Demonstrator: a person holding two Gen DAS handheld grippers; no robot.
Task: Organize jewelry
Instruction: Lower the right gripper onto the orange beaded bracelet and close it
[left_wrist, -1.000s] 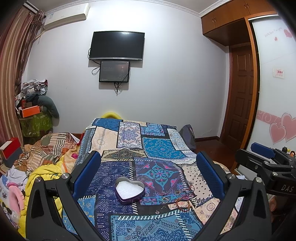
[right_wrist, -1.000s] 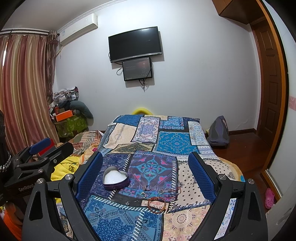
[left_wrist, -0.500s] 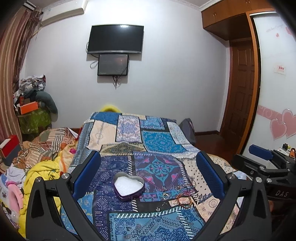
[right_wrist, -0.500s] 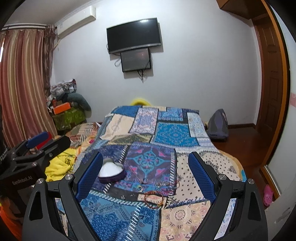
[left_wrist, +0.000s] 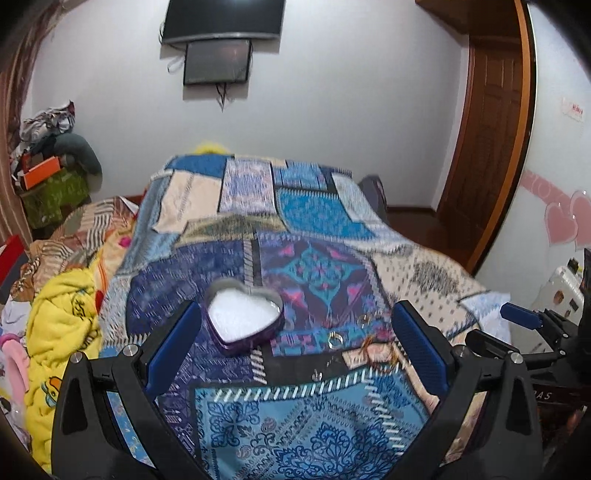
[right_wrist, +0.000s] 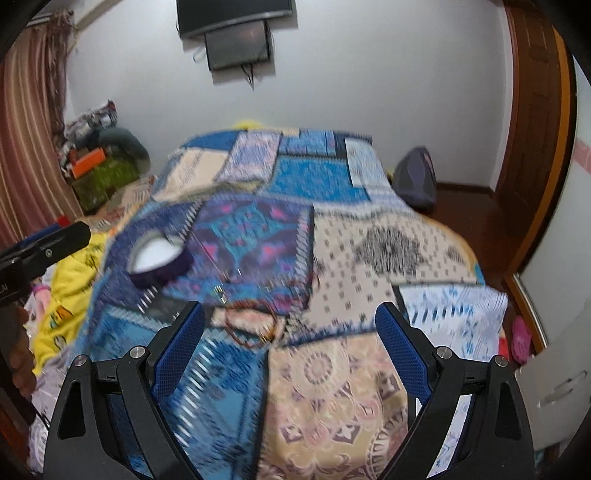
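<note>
A purple heart-shaped tin (left_wrist: 243, 318) with a white lining sits open on the patchwork bedspread (left_wrist: 317, 214); it also shows in the right wrist view (right_wrist: 159, 263). A silver ring (left_wrist: 335, 339) and a red-brown beaded bracelet (left_wrist: 380, 350) lie to its right. The bracelet (right_wrist: 251, 326) lies just ahead of the right gripper's left finger. My left gripper (left_wrist: 295, 350) is open and empty, above the bed just short of the tin. My right gripper (right_wrist: 290, 350) is open and empty over the bed's near corner.
Yellow blanket (left_wrist: 62, 317) and piled clothes lie left of the bed. A dark bag (right_wrist: 413, 177) stands on the floor at the bed's right. A wooden door (left_wrist: 484, 122) is at right. A TV (left_wrist: 221, 18) hangs on the far wall.
Both grippers have dropped and moved forward toward the bed, so the tin and jewelry look larger and nearer. The views are blurred by motion. Both stay open.
</note>
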